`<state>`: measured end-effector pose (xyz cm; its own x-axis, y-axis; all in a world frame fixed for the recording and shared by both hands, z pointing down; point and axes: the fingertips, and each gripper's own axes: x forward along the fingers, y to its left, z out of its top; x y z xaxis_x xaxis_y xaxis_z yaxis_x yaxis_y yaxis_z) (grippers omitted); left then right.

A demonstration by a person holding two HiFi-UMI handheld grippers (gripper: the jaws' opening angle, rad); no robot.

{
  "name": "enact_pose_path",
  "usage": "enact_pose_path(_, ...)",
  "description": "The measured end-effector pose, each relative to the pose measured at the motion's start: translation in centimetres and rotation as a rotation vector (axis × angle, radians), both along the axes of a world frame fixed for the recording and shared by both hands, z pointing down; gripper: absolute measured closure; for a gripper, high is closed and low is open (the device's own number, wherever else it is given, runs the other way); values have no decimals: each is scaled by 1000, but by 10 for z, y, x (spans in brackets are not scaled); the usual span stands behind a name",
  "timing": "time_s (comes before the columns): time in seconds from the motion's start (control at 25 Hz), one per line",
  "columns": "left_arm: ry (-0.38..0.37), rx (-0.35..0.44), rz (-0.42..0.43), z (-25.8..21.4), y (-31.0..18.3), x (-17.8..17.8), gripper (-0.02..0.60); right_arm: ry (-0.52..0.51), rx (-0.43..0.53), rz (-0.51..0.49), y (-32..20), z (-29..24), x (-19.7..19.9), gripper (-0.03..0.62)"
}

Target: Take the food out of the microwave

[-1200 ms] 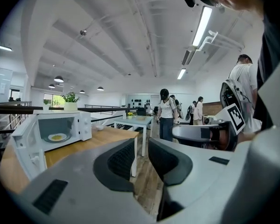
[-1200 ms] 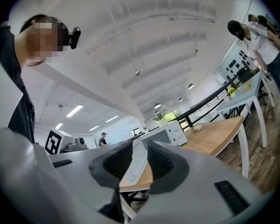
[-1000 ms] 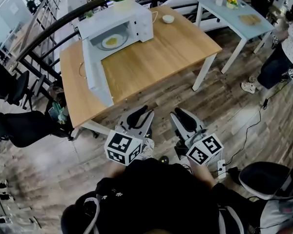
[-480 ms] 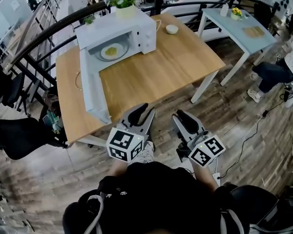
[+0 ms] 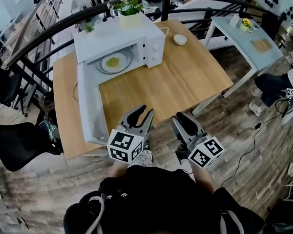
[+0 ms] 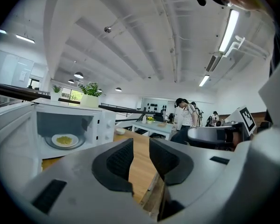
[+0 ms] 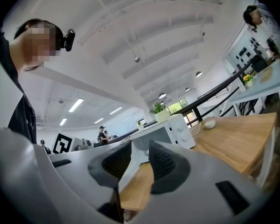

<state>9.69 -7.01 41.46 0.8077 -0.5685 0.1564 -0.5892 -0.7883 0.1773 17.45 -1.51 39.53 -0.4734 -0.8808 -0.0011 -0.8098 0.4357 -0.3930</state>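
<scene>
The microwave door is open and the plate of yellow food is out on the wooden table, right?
Not quite. The microwave door is open, but the plate of yellow food is inside the microwave, not out on the wooden table. The head view shows it on the floor of the oven, and the left gripper view shows the same.

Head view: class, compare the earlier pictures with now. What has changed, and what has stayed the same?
The left gripper and right gripper have moved forward to the table's near edge. The left jaws have just been opening, with nothing between them. Nothing was gripped. Unchanged: the microwave door stands open, and the plate of food sits inside.
</scene>
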Motion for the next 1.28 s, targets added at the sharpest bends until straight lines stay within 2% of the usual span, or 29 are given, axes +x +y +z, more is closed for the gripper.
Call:
enact_pose_path(0.2,-3,-24,-53,5,-43,-13,495,-33,-31,-47,-50,1,-8,491)
enact_pose_path(0.8,3,-43,-185,16,-138,-47,491,16,-67,-185,-171,0,-58,476)
enact_pose_path(1.04,-8,-72,-288,31,-163,-66,479,10,-79,-218,-205,13,-66,464)
enact_pose_path(1.28,-19,-152,-399,53,-184,-80,463,-13,-132,-275,-234,32,-68,453)
